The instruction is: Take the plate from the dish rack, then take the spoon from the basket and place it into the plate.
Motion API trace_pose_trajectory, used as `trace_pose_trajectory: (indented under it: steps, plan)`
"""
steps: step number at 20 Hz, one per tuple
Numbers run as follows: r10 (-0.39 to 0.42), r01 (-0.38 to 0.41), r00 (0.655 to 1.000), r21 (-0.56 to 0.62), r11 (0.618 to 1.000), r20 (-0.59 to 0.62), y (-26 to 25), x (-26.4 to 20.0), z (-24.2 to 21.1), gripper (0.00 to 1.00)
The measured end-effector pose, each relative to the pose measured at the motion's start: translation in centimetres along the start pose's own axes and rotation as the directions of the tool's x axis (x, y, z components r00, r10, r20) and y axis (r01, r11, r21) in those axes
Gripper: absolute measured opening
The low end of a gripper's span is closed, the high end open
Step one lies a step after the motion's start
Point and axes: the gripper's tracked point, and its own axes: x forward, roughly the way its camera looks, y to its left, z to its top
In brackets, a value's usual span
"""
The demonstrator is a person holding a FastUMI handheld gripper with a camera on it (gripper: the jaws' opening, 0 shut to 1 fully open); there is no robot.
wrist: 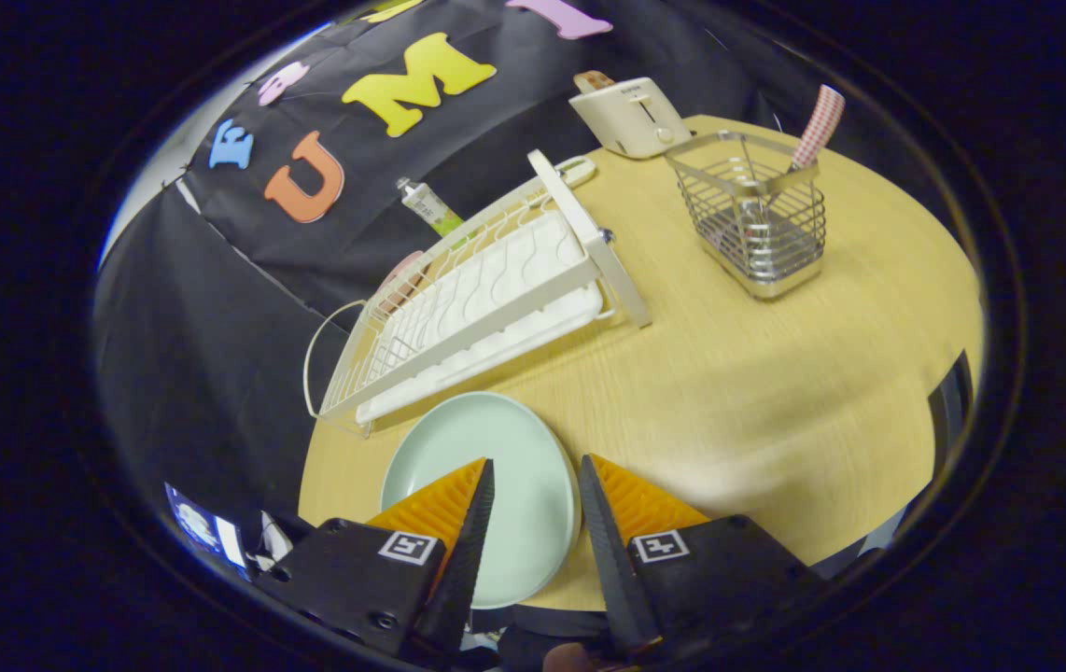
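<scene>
A pale green plate (496, 439) lies flat on the wooden table (776, 392), just in front of the white dish rack (477, 299). My gripper (536, 460) hovers over the plate's near right part, open, with the plate's surface showing in the gap between the fingers. Nothing is pressed by them. Further away to the right stands a wire basket (757, 219). A spoon with a red and white checked handle (818, 126) stands upright in it, its bowl down inside the wires.
A cream toaster (631, 117) sits at the table's far edge behind the basket. A small tube (428, 207) and a pinkish object lie behind the rack. The rack's slots hold no dishes. Bare tabletop stretches between plate and basket.
</scene>
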Motion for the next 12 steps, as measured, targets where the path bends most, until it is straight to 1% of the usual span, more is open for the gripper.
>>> trace_pose_trajectory:
  steps: [1, 3, 5, 6, 8, 9, 11, 12]
  plan:
    - [-0.017, 0.019, 0.998, -0.044, 0.999, 0.053, -0.1, -1.1, 0.8, 0.65]
    - [-0.064, 0.089, 0.983, -0.136, 0.987, 0.174, -1.0, -3.3, 2.7, 0.67]
    - [-0.109, 0.181, 0.948, -0.223, 0.958, 0.300, -2.3, -6.0, 4.4, 0.68]
    - [-0.134, 0.235, 0.922, -0.251, 0.939, 0.363, -3.1, -7.5, 5.3, 0.68]
    - [-0.205, 0.363, 0.854, -0.268, 0.892, 0.478, -5.8, -10.1, 7.0, 0.81]
    - [-0.215, 0.406, 0.818, -0.271, 0.873, 0.534, -6.8, -11.2, 7.9, 0.88]
    - [-0.226, 0.459, 0.766, -0.265, 0.848, 0.602, -8.7, -13.0, 9.1, 1.00]
    - [-0.223, 0.471, 0.749, -0.264, 0.842, 0.625, -9.5, -13.6, 9.7, 1.00]
